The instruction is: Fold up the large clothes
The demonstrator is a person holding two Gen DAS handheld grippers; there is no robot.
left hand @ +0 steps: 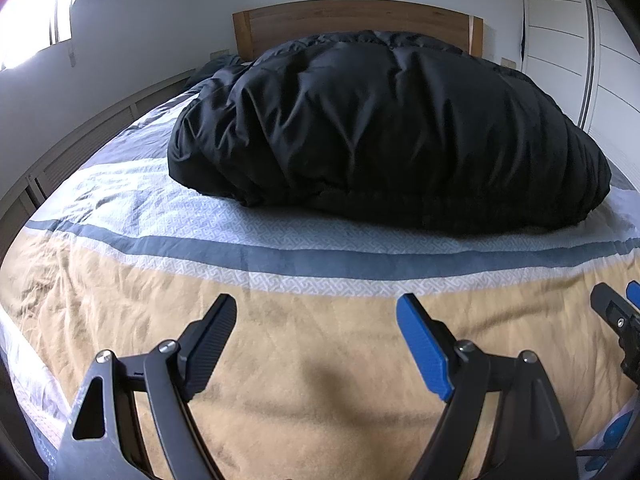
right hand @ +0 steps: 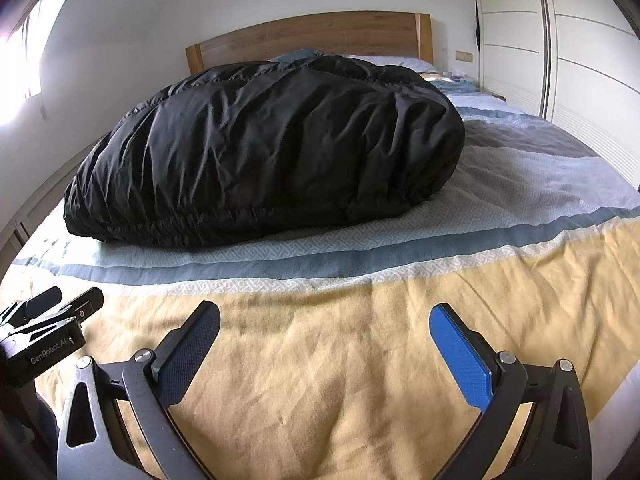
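Your left gripper (left hand: 316,312) is nearest to the camera, with its two fingers spread wide and nothing between them; one finger (left hand: 212,340) is black and the other has a blue pad (left hand: 424,348). It hovers over the yellow part of the bed cover (left hand: 280,360). Your right gripper (right hand: 324,320) is the same: fingers apart, released, holding nothing, above the same yellow band. Each gripper shows at the edge of the other's view, so the two are side by side near the foot of the bed (right hand: 540,216).

Farther from you the cover changes to a dark blue stripe (left hand: 320,258) between pale patterned bands, then to grey. On the grey and pale bands lies the black puffy jacket (left hand: 384,132), a big wrinkled heap with a gathered hem (right hand: 192,224) turned to you. It is well apart from both grippers, and neither one touches it. Behind the jacket stands the wooden headboard (right hand: 320,36) against a white wall. White wardrobe doors (right hand: 592,60) are on your right side, and bright window light (left hand: 28,20) comes from your left.
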